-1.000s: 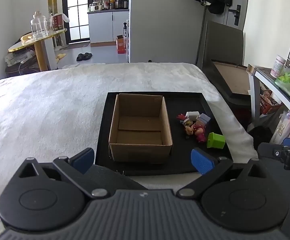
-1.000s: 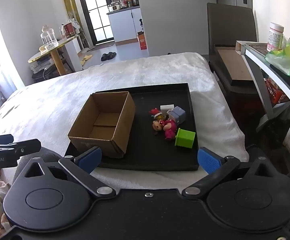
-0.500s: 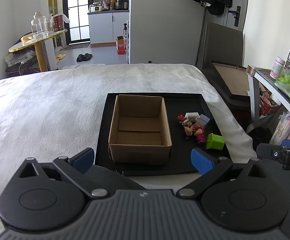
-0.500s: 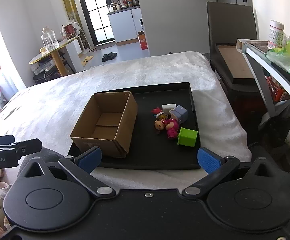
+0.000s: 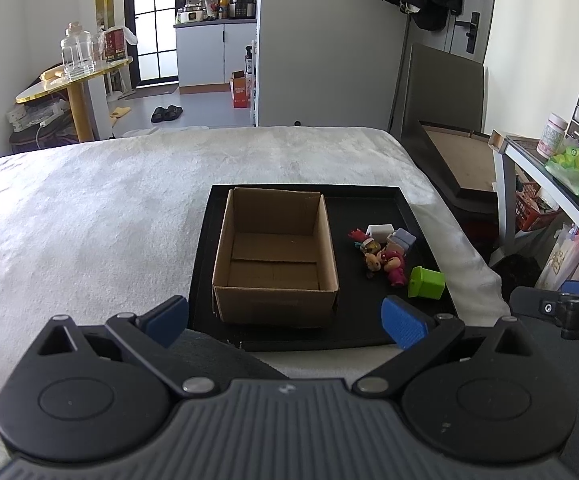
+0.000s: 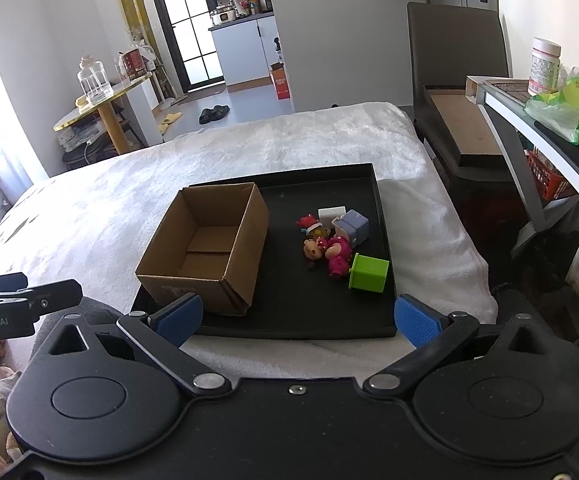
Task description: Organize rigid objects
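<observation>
An empty cardboard box (image 5: 275,256) (image 6: 205,248) sits on the left half of a black tray (image 5: 373,332) (image 6: 321,184) on a white bed. To its right lies a small heap of toys: a green cube (image 5: 426,282) (image 6: 368,273), a pink figure (image 5: 392,263) (image 6: 337,254), a lilac block (image 5: 401,239) (image 6: 354,225) and a white block (image 5: 380,231) (image 6: 331,213). My left gripper (image 5: 285,318) is open, short of the tray's near edge. My right gripper (image 6: 298,319) is open too, with nothing between its fingers.
White bedding (image 5: 89,216) spreads to the left and beyond the tray. On the right stand a dark chair (image 6: 455,44), a framed board (image 6: 469,132) and a desk (image 6: 549,136) with a green bag (image 6: 573,108) and a jar (image 6: 544,66). A round yellow table (image 5: 73,80) is at far left.
Both grippers have drawn back and risen slightly, so the tray and box look a little farther off. Nothing on the tray has moved and both grippers stay open.
</observation>
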Tool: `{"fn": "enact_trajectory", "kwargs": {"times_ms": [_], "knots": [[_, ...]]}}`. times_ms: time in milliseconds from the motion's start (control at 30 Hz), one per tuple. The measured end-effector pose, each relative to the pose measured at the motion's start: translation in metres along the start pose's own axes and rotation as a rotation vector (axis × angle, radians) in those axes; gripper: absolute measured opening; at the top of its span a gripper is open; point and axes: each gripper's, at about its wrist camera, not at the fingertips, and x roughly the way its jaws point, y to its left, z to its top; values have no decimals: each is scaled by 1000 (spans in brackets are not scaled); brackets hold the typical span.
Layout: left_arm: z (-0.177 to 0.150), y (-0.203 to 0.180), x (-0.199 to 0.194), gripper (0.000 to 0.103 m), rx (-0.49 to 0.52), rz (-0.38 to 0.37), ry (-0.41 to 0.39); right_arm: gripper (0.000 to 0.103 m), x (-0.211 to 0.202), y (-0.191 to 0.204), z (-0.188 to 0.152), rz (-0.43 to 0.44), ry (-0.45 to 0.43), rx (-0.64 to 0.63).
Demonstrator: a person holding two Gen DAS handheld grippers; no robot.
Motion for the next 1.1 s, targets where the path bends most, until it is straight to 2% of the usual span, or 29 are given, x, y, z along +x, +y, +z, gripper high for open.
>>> {"fn": "enact_trajectory", "kwargs": {"times_ms": [1100], "knots": [[-1, -2, -5, 102, 1, 4, -14, 103, -1, 5, -4, -4, -10, -6]]}}
